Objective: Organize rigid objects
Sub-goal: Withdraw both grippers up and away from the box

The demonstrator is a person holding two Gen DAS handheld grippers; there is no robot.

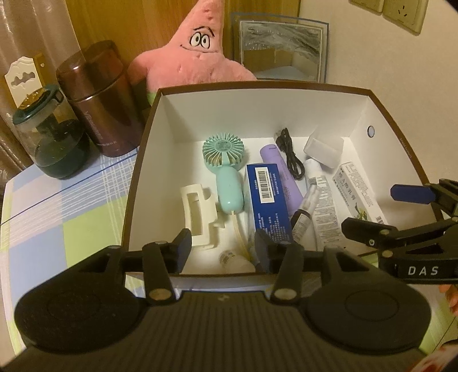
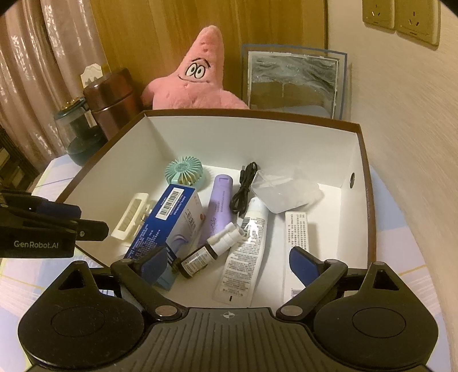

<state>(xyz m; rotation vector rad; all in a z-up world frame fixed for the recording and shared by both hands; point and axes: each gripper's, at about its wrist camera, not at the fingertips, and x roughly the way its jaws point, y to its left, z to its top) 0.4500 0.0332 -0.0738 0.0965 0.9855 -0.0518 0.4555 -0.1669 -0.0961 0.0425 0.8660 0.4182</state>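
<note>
- Jaws of the left gripper [image 1: 223,249] stand apart with nothing pressed between the pads, hovering over the near rim of the box [image 1: 134,183]; cream clip-shaped holder [image 1: 199,217] and a small white bottle [image 1: 236,259] lie just below them.
- Right gripper [image 2: 229,264] spread wide, empty, over the near right part of the box; small dark spray bottle [image 2: 206,253] and white tube [image 2: 246,251] lie between its fingers, not touched.
- Also inside the box: mint hand fan [image 1: 226,171], blue carton [image 1: 267,200], purple tube [image 1: 282,174], black cable [image 1: 290,156], clear plastic piece [image 1: 323,151], long white carton [image 1: 359,190].
- Box sits on a checked tablecloth [image 1: 65,206], pale blue, green and white.
- Behind the box: pink starfish plush [image 1: 194,54], framed picture [image 1: 280,51], brown canisters [image 1: 103,100], dark green jar [image 1: 48,140]; curtain on the left, wall sockets [image 1: 400,11] upper right.
- Left view alone shows the small white bottle and fan handle; right view alone shows the dark spray bottle in full.
</note>
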